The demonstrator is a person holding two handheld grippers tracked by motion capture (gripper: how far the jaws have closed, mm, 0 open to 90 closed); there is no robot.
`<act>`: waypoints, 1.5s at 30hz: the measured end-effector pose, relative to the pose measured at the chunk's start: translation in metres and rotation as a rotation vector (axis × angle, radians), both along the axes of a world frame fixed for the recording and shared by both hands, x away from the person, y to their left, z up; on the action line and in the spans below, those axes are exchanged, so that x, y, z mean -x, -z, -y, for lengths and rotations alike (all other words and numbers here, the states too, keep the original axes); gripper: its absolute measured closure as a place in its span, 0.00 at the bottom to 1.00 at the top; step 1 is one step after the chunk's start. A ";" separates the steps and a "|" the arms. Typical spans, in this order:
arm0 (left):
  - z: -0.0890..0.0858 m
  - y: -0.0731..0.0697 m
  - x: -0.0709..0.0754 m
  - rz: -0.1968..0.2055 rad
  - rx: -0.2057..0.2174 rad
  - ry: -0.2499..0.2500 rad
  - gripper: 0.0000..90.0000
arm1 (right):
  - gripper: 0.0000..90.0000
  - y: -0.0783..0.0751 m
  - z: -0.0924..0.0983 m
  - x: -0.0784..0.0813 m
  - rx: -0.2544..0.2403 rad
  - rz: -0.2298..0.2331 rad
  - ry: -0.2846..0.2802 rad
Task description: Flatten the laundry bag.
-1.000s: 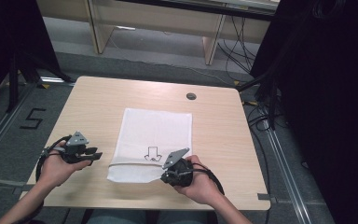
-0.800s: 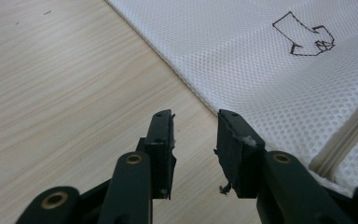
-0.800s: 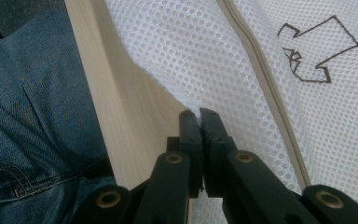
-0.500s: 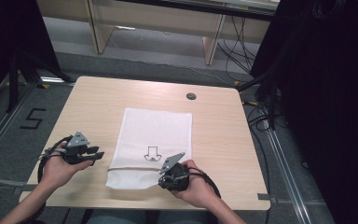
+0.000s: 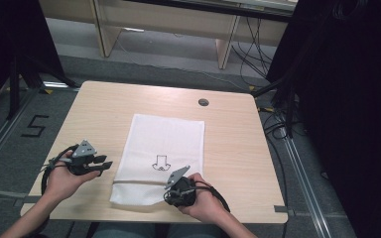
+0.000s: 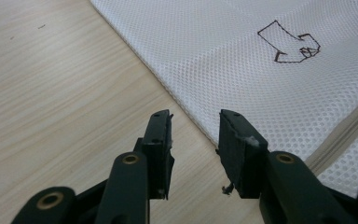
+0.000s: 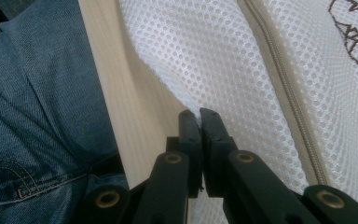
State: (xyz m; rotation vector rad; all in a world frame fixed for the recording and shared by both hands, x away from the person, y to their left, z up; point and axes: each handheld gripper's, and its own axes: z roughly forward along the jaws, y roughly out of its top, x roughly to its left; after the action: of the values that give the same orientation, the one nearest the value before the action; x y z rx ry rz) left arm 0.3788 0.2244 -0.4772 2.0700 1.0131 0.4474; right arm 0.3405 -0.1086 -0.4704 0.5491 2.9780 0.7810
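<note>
A white mesh bag [image 5: 161, 144] lies flat in the middle of the wooden table [image 5: 104, 114], with a drawn arrow [image 5: 161, 162] and a zipper [image 5: 139, 182] near its front end. My right gripper [image 5: 171, 192] is at the bag's near edge, shut on a pinch of the mesh [image 7: 223, 60]. Its jaws meet at the fold in the right gripper view [image 7: 199, 114], beside the zipper [image 7: 284, 84]. My left gripper [image 5: 106, 161] hovers just left of the bag. Its jaws [image 6: 195, 122] have just been opening. They grip nothing, and the bag's left edge [image 6: 261, 70] lies beyond them.
A round cable hole [image 5: 203, 102] sits at the table's far right. The person's jeans [image 7: 28, 93] are right below the table's near edge. Floor tape marked "5" [image 5: 34, 126] and cables lie around the table.
The right hand has drawn a little toward the table's near edge and lower, keeping its pinch on the bag. The left gripper has stayed in place with its jaws slightly wider.
</note>
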 end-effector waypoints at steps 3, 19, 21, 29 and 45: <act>0.002 0.000 0.001 0.005 0.006 0.008 0.70 | 0.97 0.001 -0.001 0.001 0.004 -0.004 -0.007; 0.011 -0.001 0.005 0.018 0.010 0.045 0.68 | 0.67 -0.012 0.007 0.005 -0.043 -0.069 -0.021; 0.013 -0.002 0.005 0.018 0.011 0.049 0.68 | 0.64 -0.019 0.011 0.002 -0.076 -0.070 0.002; 0.027 -0.002 0.010 -0.007 0.009 0.137 0.75 | 0.84 -0.029 0.047 -0.029 -0.140 -0.037 0.197; 0.060 0.019 0.006 -0.121 -0.070 0.298 0.85 | 1.00 0.006 0.080 -0.058 -0.006 -0.122 0.483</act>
State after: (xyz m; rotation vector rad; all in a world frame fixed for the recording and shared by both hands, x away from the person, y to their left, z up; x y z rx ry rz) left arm 0.3726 0.1645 -0.4960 2.2876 0.7473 0.2099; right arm 0.3983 -0.1888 -0.4760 1.2900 2.7512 0.7259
